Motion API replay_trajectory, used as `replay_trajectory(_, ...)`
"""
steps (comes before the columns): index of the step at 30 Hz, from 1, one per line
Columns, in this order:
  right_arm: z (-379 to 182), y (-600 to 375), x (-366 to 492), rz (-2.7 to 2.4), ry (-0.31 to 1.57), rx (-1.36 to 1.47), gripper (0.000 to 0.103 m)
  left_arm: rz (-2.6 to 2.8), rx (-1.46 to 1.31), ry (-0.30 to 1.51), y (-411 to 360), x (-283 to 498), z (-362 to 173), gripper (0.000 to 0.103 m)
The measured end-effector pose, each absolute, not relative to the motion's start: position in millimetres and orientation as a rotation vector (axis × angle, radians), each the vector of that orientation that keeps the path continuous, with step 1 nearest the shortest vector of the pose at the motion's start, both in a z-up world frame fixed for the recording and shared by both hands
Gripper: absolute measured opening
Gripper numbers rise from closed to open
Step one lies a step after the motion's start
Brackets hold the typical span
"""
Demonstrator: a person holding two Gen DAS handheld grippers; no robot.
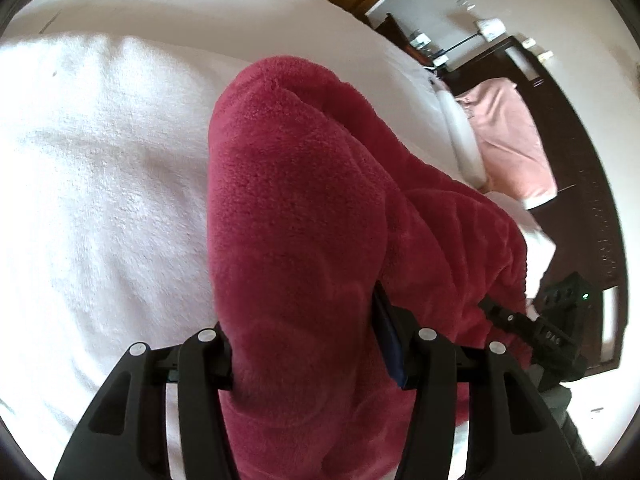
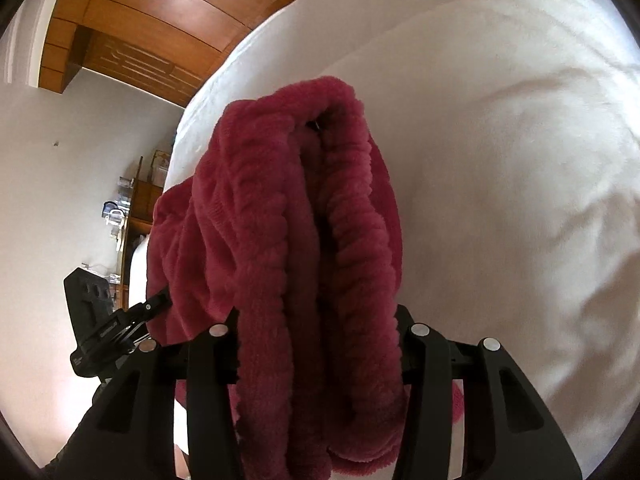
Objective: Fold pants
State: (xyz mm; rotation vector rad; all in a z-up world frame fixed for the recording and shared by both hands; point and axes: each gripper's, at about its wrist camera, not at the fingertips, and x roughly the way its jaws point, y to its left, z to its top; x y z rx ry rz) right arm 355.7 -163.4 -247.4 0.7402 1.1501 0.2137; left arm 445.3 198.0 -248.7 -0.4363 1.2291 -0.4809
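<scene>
Left wrist view: the pants (image 1: 296, 216), red fleece, fill the gap between the jaws of the left gripper (image 1: 308, 360), which are clamped on a thick bunch of the cloth; the fabric runs forward from them over the white bed (image 1: 100, 184). Right of these jaws, the right gripper (image 1: 520, 320) grips the same cloth. From the right wrist, the right gripper (image 2: 320, 344) is clamped on the ribbed waistband (image 2: 280, 240); the left gripper (image 2: 116, 328) sits to the left.

pants (image 1: 296, 216) hang over the bed (image 1: 100, 160); wardrobe (image 2: 140, 28) behind
</scene>
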Motion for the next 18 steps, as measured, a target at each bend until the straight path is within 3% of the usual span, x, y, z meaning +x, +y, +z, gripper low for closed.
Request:
replay_trajectory(6, -256.4, -165.0, 358.6, 0.203, 1.157, 0.738, 0.054, -0.448, -0.418, 1.235, 201.2, 447.5, -261.0, 0.066)
replay_trajectory(8, -255.4, -164.0, 362.1, 0.192, 1.158, 0.727, 0.058, -0.428, -0.390, 1.235, 201.6, 446.1, -261.3, 0.075)
replay_trajectory(18, -193.9, -151.9, 353.3, 0.025, 1.067, 0.525, 0.060, -0.314, -0.185, 1.174, 201.9, 419.1, -223.6, 0.074)
